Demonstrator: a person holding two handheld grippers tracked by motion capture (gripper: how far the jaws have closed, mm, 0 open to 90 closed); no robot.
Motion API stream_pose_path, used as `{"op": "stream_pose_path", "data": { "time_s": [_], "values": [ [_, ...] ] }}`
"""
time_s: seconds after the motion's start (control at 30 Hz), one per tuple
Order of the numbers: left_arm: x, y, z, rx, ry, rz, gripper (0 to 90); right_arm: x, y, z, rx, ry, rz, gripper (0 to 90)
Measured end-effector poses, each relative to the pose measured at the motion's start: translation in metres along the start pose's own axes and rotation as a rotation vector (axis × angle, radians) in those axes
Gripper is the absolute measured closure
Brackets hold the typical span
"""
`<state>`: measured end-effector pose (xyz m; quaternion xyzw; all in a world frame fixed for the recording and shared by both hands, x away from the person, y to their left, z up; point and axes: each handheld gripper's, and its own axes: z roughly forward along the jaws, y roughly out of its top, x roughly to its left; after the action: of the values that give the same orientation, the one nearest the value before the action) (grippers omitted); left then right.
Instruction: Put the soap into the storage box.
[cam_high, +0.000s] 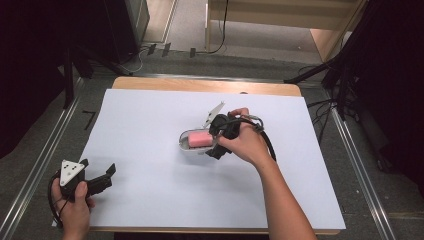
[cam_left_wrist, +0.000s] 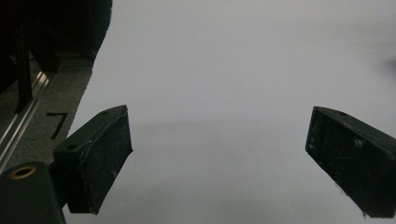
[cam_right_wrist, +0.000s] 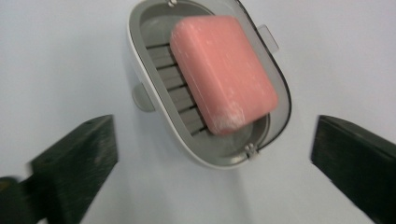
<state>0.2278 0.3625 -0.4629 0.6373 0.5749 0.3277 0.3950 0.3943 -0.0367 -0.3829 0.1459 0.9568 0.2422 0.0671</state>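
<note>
While a pink soap bar (cam_right_wrist: 222, 72) lies tilted in an open white soap dish (cam_right_wrist: 140, 65) near the middle of the white-covered table (cam_high: 150, 200), the right gripper (cam_high: 216, 140) hovers just above the dish, jaws spread wide to either side and gripping nothing. Near the table's front left corner, the left gripper (cam_high: 107, 172) rests with jaws wide apart and empty.

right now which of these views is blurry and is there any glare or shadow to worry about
Right gripper view: the pink soap and its dish are slightly smeared, the jaws soft. Left gripper view: jaws sharp, a faint shadow band on the white sheet. High view: evenly lit, no glare, surroundings dark.
</note>
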Motion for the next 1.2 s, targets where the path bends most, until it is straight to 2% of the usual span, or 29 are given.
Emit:
{"op": "stream_pose_path", "data": {
  "time_s": [0.63, 1.2],
  "values": [
    [-0.001, 0.0, 0.0, 0.0, 0.002, 0.007, 7.6, -0.004, -0.049, -0.008, -0.018, -0.035, 0.103, 0.0],
    [-0.001, 0.0, 0.0, 0.0, 0.006, 0.01, 7.5, -0.005, -0.089, -0.015, -0.04, -0.066, 0.162, 0.0]
  ]
}}
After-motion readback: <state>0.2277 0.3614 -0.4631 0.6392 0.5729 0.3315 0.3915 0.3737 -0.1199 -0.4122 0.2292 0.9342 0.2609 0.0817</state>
